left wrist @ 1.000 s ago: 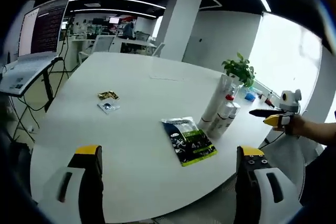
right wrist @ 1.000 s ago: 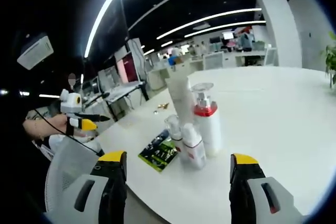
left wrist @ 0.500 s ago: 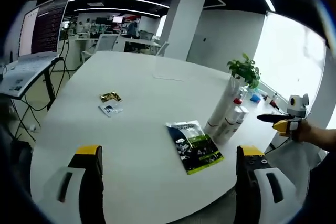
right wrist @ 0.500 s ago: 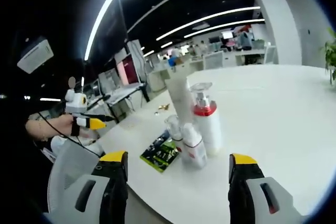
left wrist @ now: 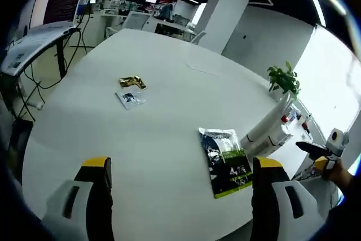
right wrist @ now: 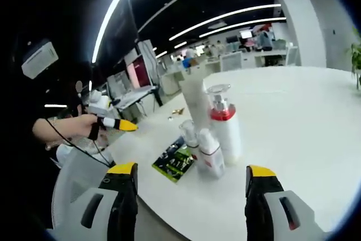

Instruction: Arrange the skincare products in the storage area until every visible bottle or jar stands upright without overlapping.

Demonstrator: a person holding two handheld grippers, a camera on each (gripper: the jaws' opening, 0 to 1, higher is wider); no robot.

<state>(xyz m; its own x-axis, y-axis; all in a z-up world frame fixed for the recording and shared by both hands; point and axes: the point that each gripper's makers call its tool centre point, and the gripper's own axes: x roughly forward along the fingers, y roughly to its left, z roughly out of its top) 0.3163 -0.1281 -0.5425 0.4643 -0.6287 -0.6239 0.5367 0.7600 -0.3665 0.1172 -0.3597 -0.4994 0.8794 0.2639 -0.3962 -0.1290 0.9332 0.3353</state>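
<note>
Four skincare containers stand upright in a tight cluster ahead of your right gripper [right wrist: 185, 204], between its two jaws and well beyond their tips: a tall white tube [right wrist: 197, 101], a pump bottle with a red collar [right wrist: 224, 131], a small clear-capped bottle [right wrist: 188, 135] and a short white bottle [right wrist: 210, 152]. They touch or nearly touch; where one hides another's base you cannot tell which. Both your grippers have their jaws spread wide with nothing between them.

Just left of the cluster in the right gripper view, a dark green sachet [right wrist: 175, 162] lies flat on the white table [right wrist: 293, 117]. Its print is too small to read.

From your left gripper [left wrist: 179, 201], the sachet lies just ahead of the right jaw, and the bottles are squeezed toward the right edge and hard to separate. A gold packet [left wrist: 132, 82] and a small pale packet [left wrist: 130, 98] lie farther ahead, left of centre. A potted plant [left wrist: 283, 78] sits beyond the bottles.
</note>
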